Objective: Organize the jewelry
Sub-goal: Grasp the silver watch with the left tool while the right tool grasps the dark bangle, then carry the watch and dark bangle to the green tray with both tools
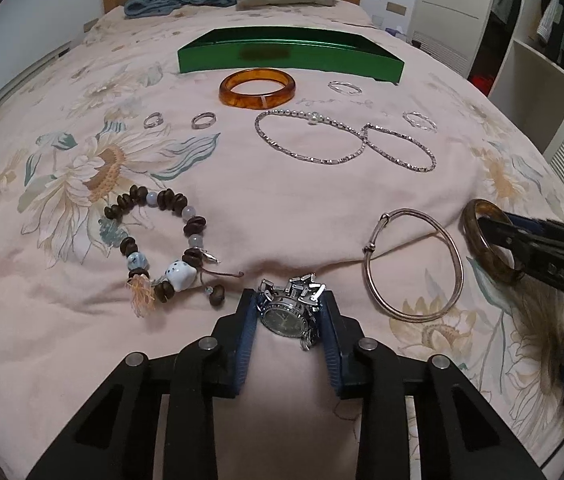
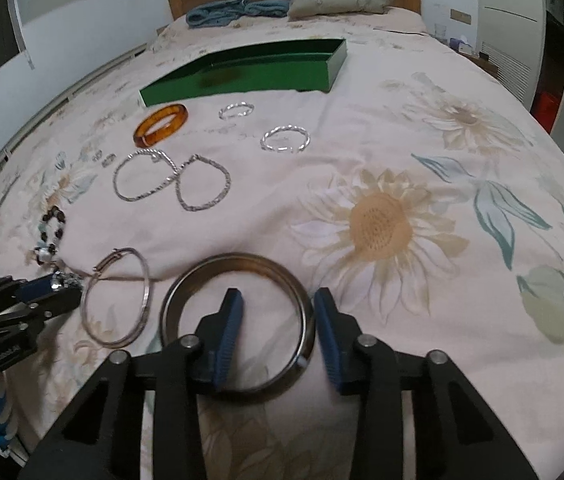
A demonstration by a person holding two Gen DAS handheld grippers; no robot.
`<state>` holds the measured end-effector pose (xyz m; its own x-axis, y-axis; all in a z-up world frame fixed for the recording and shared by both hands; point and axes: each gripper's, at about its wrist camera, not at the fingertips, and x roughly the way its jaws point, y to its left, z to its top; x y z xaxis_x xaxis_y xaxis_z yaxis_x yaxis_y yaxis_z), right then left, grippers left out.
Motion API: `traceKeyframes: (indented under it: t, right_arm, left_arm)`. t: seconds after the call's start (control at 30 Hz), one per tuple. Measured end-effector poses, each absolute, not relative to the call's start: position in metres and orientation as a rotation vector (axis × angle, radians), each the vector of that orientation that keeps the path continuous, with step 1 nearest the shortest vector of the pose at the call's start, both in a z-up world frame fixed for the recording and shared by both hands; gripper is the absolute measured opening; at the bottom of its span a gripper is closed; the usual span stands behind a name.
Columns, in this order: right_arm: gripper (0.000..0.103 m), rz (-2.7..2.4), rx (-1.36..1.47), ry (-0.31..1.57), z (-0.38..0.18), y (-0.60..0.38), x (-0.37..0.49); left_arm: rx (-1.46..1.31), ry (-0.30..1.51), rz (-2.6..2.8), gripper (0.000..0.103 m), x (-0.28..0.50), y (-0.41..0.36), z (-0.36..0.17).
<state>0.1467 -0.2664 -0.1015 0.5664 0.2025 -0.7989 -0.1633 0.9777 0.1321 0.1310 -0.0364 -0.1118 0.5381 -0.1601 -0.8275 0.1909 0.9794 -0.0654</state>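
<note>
Left wrist view: my left tool (image 1: 288,316) clamps the watch (image 1: 288,312); right tool (image 2: 278,320) straddles the dark bangle (image 2: 238,324), unclenched; next, carry to the green tray (image 1: 282,60).

Soft, even indoor light fell on the bedspread (image 1: 302,208); shadows were faint. Fisheye bending darkened the corners. The right wrist view was slightly blurred beyond its jaws.

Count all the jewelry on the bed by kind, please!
Bangles: 3 (amber bangle, silver bangle, dark bangle)
Small rings: 2
Twisted silver hoops: 2
Beaded bracelet: 1
Watch: 1
Silver chain: 1
Total: 10
</note>
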Motion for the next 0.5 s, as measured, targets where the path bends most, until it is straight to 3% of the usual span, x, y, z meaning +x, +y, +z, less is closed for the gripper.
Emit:
traceKeyframes:
  t: [0.1,0.17,0.5]
  right_arm:
    - [0.026,0.209,0.019,0.944,-0.107,-0.265,0.156]
    - [0.011,0.193,0.003,0.935,-0.108,-0.265,0.160]
    - [0.008,0.152,0.004,0.806,-0.068,-0.267,0.130]
  left_arm:
    - [0.044,0.980,-0.218,0.017,0.132,-0.037,-0.112]
    - [0.055,0.967,-0.228,0.017,0.129,-0.037,-0.108]
    - [0.034,0.865,-0.282,0.014,0.110,-0.029,-0.058]
